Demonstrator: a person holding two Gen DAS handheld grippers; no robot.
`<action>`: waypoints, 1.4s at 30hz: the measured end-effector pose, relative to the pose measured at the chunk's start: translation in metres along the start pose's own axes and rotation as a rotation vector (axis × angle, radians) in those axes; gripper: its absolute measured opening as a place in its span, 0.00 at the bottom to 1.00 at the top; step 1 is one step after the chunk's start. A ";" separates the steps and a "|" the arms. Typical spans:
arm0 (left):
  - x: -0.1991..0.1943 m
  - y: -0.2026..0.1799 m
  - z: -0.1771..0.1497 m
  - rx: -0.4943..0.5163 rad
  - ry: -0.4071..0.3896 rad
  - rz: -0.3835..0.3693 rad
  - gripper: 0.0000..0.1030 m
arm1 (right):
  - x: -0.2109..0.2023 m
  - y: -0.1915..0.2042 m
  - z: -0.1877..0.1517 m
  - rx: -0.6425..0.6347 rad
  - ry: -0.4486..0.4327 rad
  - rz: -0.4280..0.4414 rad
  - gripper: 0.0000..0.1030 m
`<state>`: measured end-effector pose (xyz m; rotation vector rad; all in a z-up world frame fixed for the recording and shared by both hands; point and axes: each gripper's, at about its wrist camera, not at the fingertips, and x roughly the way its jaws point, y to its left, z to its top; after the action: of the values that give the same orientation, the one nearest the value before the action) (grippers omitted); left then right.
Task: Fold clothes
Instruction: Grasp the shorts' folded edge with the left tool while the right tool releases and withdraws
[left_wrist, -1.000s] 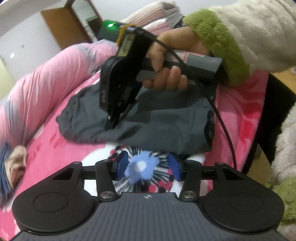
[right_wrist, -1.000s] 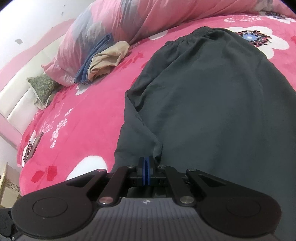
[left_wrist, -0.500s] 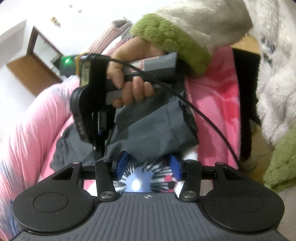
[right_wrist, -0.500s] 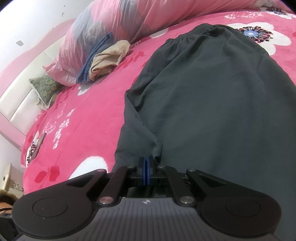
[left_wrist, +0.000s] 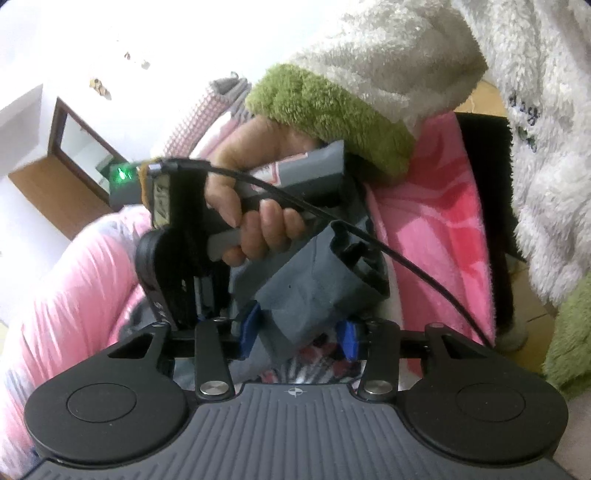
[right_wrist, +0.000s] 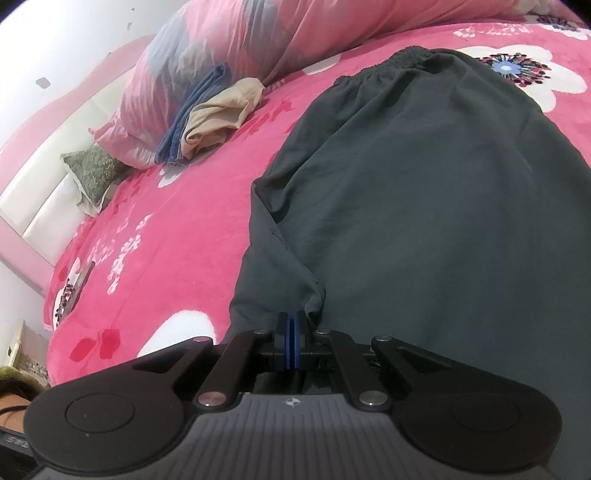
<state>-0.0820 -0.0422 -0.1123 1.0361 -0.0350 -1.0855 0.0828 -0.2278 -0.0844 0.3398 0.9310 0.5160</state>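
Note:
Dark grey pants (right_wrist: 424, 206) lie spread on the pink flowered bedspread (right_wrist: 155, 251), waistband at the far end. My right gripper (right_wrist: 293, 332) is shut on a pinched edge of the pants and lifts it. In the left wrist view the pants (left_wrist: 310, 288) hang folded below the hand-held right gripper (left_wrist: 207, 314). My left gripper (left_wrist: 299, 332) is open, its blue pads on either side of a lower fold of the cloth, apart from it.
A pink rolled duvet (right_wrist: 258, 40) lies along the far side of the bed, with folded blue and beige clothes (right_wrist: 210, 114) against it. A green cushion (right_wrist: 92, 170) sits by the white headboard. The bed's edge and the floor (left_wrist: 532, 332) are at right.
The right gripper has lifted the pants edge and come close to the left gripper. The left gripper has closed in until the hanging cloth sits between its open pads.

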 end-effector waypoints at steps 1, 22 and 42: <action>0.000 0.000 0.001 0.008 -0.002 0.008 0.45 | 0.000 0.000 0.000 -0.002 0.000 -0.001 0.01; 0.018 0.010 0.009 -0.016 0.034 -0.132 0.16 | -0.010 0.002 0.003 0.002 -0.007 0.006 0.11; 0.007 0.047 0.000 -0.357 0.043 -0.188 0.12 | -0.236 -0.021 -0.139 -0.336 -0.364 -0.517 0.39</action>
<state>-0.0455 -0.0443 -0.0825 0.7496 0.2866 -1.1872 -0.1424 -0.3683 -0.0145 -0.1146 0.5336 0.1188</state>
